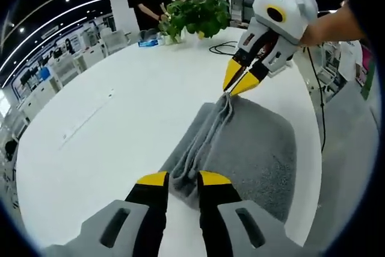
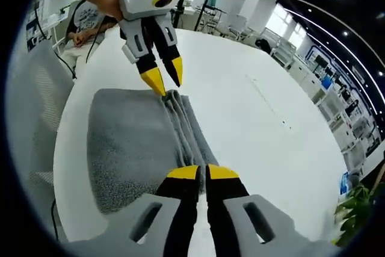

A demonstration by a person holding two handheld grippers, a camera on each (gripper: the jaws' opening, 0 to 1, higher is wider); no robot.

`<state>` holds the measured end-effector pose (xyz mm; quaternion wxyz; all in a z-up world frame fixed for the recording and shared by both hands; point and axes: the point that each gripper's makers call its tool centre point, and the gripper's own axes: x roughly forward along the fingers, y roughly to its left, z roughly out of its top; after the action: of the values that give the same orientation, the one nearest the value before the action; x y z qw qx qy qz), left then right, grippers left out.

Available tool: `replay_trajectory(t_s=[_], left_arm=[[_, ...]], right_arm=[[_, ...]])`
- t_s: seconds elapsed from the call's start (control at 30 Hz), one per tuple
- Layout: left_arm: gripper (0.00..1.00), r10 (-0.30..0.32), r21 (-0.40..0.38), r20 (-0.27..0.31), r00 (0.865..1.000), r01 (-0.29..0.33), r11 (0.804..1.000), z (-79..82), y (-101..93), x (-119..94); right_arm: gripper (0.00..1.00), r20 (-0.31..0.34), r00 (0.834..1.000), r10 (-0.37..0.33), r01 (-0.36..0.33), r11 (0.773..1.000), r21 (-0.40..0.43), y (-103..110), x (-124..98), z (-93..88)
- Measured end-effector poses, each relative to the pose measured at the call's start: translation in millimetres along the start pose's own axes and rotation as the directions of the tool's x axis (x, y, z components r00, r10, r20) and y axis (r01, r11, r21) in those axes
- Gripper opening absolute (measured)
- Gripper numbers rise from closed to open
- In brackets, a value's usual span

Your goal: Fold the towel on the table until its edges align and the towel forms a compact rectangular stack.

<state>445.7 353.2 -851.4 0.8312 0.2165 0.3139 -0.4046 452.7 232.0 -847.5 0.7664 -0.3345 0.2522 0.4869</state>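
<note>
Left tongs (image 1: 183, 180): my yellow-tipped jaws pinch a bunched ridge of the towel (image 1: 252, 154) at lower centre. Right tongs (image 2: 203, 174): jaws nearly closed on the same ridge's other end. Towel: grey, nubbly terry, half-folded, lying on a smooth white oval table (image 1: 102, 124). Left gripper view adds a leafy green plant (image 1: 195, 16) and standing people, top centre. Right gripper view adds a seated person (image 2: 84, 22), upper left.

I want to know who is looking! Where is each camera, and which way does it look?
Left gripper view: rides the left tongs, looking along the grey towel towards the right tongs; a forearm shows.
Right gripper view: rides the right tongs, looking back at the left tongs; a hand shows.
Shared: towel, white table, both tongs.
</note>
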Motion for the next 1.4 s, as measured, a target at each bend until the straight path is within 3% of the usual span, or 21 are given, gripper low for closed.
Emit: replay_trajectory(t_s=[0.2, 0.33, 0.7, 0.77, 0.9, 1.2, 1.4], left_arm=[[0.18, -0.073, -0.014, -0.015, 0.997, 0.073, 0.997, -2.7, -18.3, 0.1], [0.18, -0.085, -0.008, -0.036, 0.996, 0.085, 0.996, -8.7, -22.8, 3.2], [0.22, -0.086, 0.045, -0.068, 0.994, 0.09, 0.995, -18.5, -22.2, 15.6], [0.22, -0.066, 0.084, -0.071, 0.995, 0.072, 0.994, -20.5, -17.7, 20.2], [0.22, -0.05, 0.077, -0.064, 0.997, 0.055, 0.996, -20.9, -12.4, 25.0], [0.23, -0.026, 0.095, -0.066, 0.997, 0.032, 0.995, -19.0, -9.7, 30.7], [0.27, -0.035, 0.058, -0.012, 0.999, 0.036, 0.998, -9.3, -13.4, 19.4]], right_arm=[[0.0, 0.014, 0.998, 0.055, -0.055, 0.998, 0.006, 14.6, 1.8, 1.8], [0.01, 0.018, 0.995, 0.098, -0.098, 0.995, 0.029, 24.8, 6.1, 0.7], [0.24, 0.005, 0.988, 0.157, -0.156, 0.979, 0.128, 34.6, 21.8, -9.1], [0.25, 0.0, 0.987, 0.158, -0.157, 0.98, 0.124, 34.1, 25.0, -12.5], [0.26, -0.018, 0.987, 0.161, -0.155, 0.973, 0.169, 33.6, 29.2, -19.6], [0.27, 0.01, 0.99, 0.139, -0.138, 0.965, 0.225, 33.3, 27.1, -21.5], [0.26, 0.08, 0.991, 0.111, -0.127, 0.962, 0.24, 32.1, 10.5, -14.5]])
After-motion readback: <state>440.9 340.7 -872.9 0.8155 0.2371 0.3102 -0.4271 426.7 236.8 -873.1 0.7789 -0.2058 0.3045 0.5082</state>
